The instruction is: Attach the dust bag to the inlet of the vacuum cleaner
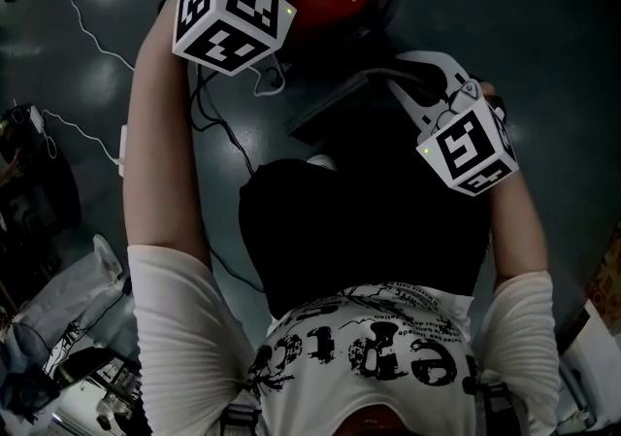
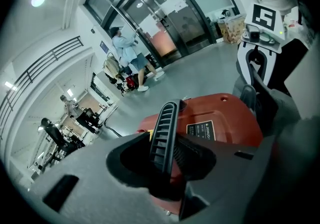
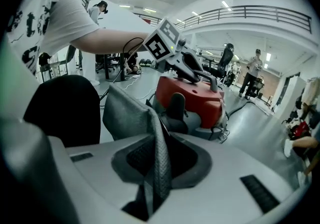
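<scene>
Within right claw (image 3: 156,138), dust bag (image 3: 125,113)

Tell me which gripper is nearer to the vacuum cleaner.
Left. The left gripper is right at the vacuum cleaner; the right gripper is farther back, holding the dust bag.

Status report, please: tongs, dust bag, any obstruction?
Left tongs shut, empty, by red round vacuum cleaner. Right tongs shut on grey fabric dust bag. Nothing blocking seen.
</scene>
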